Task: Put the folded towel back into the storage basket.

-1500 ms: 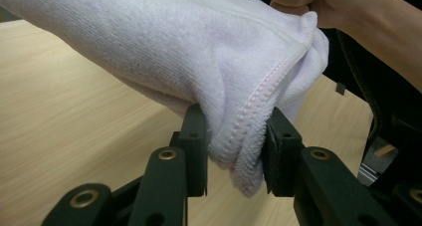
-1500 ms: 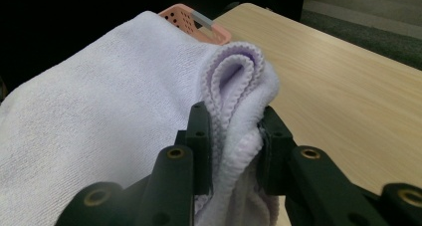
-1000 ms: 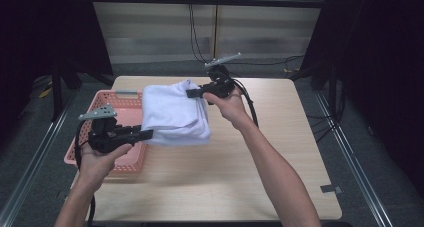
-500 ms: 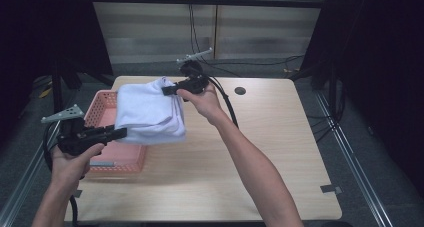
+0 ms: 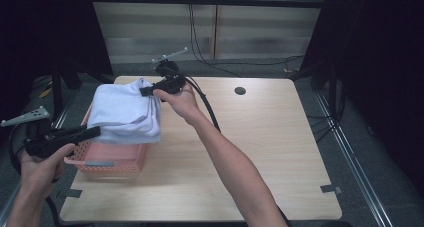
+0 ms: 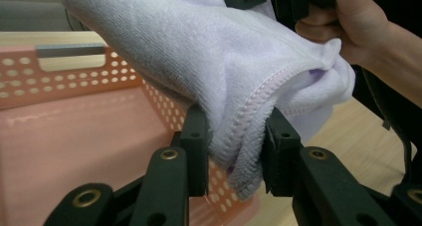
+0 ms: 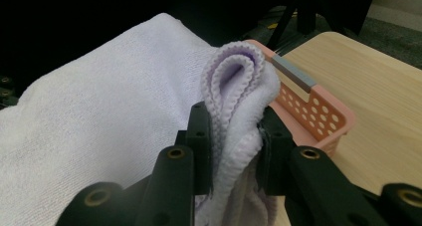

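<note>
My left gripper is pinching the stitched near edge of the folded white towel between both jaws, while my right gripper is clamping a bunched fold of the same towel at its far end. I am holding the towel stretched between the two, hanging in the air above the pink perforated basket. The basket is sitting at the left edge of the wooden table, its near wall just under the towel's sagging edge.

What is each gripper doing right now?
Left gripper: closed on the towel.
Right gripper: closed on the towel's folded edge.
</note>
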